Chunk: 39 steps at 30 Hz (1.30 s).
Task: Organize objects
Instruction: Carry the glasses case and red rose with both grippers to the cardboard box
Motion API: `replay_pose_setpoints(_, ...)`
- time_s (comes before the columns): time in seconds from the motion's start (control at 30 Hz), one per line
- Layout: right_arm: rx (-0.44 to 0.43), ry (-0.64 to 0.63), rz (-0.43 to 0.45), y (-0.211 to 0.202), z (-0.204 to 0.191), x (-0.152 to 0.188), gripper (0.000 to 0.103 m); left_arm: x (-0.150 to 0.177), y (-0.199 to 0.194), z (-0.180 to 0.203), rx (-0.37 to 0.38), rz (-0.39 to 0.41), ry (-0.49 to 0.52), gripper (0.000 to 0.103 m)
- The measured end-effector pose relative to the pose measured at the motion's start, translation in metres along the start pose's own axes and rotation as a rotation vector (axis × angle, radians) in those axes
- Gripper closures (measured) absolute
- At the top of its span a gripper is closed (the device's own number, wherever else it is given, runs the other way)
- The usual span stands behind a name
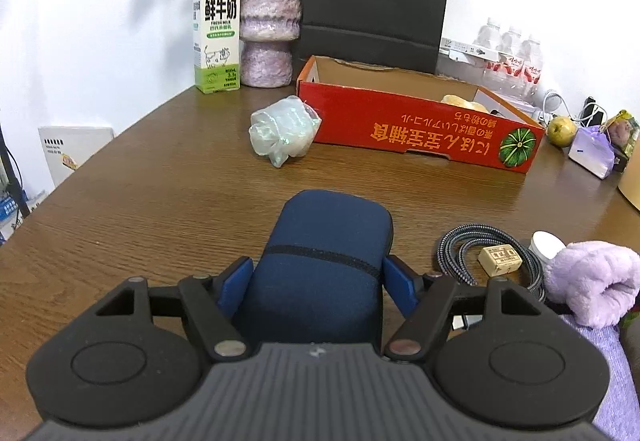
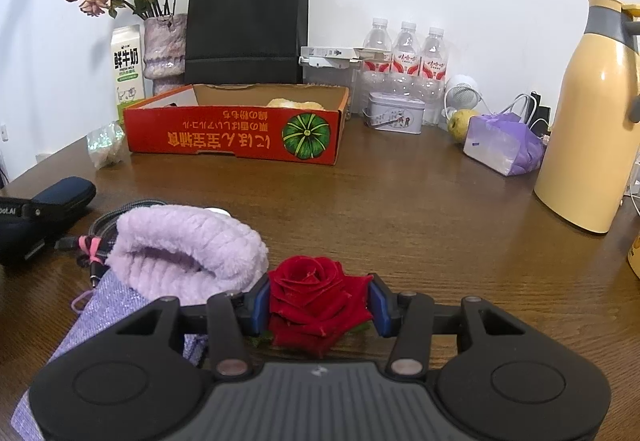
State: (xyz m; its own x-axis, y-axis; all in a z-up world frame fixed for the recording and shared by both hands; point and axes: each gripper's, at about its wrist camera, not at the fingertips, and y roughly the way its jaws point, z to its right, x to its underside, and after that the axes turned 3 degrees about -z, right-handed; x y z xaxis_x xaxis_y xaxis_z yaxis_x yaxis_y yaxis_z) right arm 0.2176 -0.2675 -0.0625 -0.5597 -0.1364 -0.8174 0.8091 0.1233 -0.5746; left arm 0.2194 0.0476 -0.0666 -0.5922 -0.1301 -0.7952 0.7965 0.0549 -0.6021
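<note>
Behind the red box [image 2: 236,133], three water bottles [image 2: 406,49]

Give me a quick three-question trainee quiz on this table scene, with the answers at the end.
1. True or false: the right gripper is shut on a rose.
2. What does the left gripper grip? A) milk carton B) blue case C) cable
3. Fill in: the black bag stands behind the red ____.

Key:
1. True.
2. B, the blue case.
3. Box.
</note>
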Motion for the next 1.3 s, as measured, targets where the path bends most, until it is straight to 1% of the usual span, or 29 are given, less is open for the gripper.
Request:
replay_pose_setpoints(0.17, 0.008, 0.014, 0.024, -0.004, 0.003, 0.000, 0.056, 0.006, -0.009, 0.003, -0.013, 0.024, 0.005, 0.031)
replay_pose_setpoints(0.37, 0.005, 0.027, 0.075, -0.012, 0.004, 0.002, 0.056, 0.011, -0.019, 0.003, -0.038, 0.054, -0.020, 0.031)
replay_pose_setpoints(0.57, 0.003, 0.044, 0.122, -0.019, 0.005, 0.002, 0.056, 0.013, -0.028, 0.010, -0.062, 0.076, -0.006, 0.031)
replay_pose_setpoints(0.7, -0.010, 0.051, 0.147, -0.022, 0.004, 0.000, 0.056, 0.011, -0.034, 0.017, -0.047, 0.093, 0.003, 0.031)
replay_pose_setpoints(0.9, -0.036, 0.047, 0.185, -0.027, 0.003, -0.011, 0.056, 0.004, -0.036, 0.031, -0.021, 0.098, 0.010, 0.031)
replay_pose_setpoints(1.17, -0.078, 0.029, 0.228, -0.023, -0.001, -0.034, 0.057, -0.014, -0.035, 0.046, 0.006, 0.116, 0.010, 0.031)
replay_pose_setpoints(1.3, -0.102, 0.010, 0.253, -0.019, -0.005, -0.050, 0.057, -0.026, -0.032, 0.054, 0.005, 0.122, 0.005, 0.031)
